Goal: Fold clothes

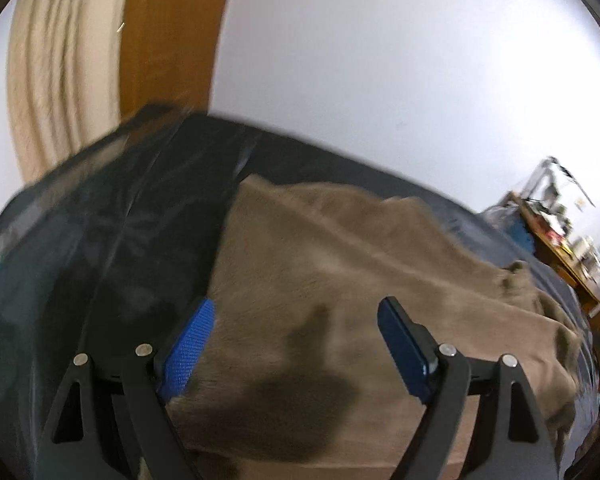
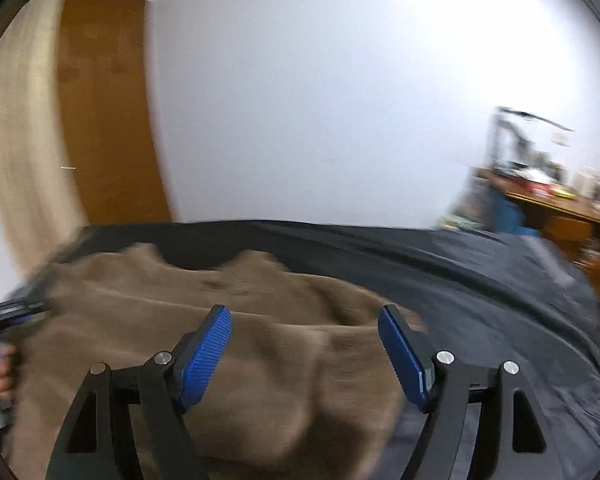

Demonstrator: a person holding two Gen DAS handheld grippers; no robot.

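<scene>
A brown fleecy garment (image 1: 332, 272) lies spread and rumpled on a dark sheet (image 1: 100, 248). My left gripper (image 1: 296, 312) hovers open over the garment's left edge, blue pads wide apart, nothing between them. In the right wrist view the same brown garment (image 2: 236, 360) lies bunched in soft folds. My right gripper (image 2: 304, 320) is open above its right part, with the right finger near the cloth's edge. The left gripper (image 2: 8, 312) shows at the far left of that view, held by a hand (image 2: 0, 380).
The dark sheet (image 2: 480, 300) covers a bed that stretches right. A wooden door (image 2: 108, 112) and a beige curtain (image 2: 20, 140) stand by the white wall behind. A cluttered wooden desk (image 2: 560, 208) is at the far right.
</scene>
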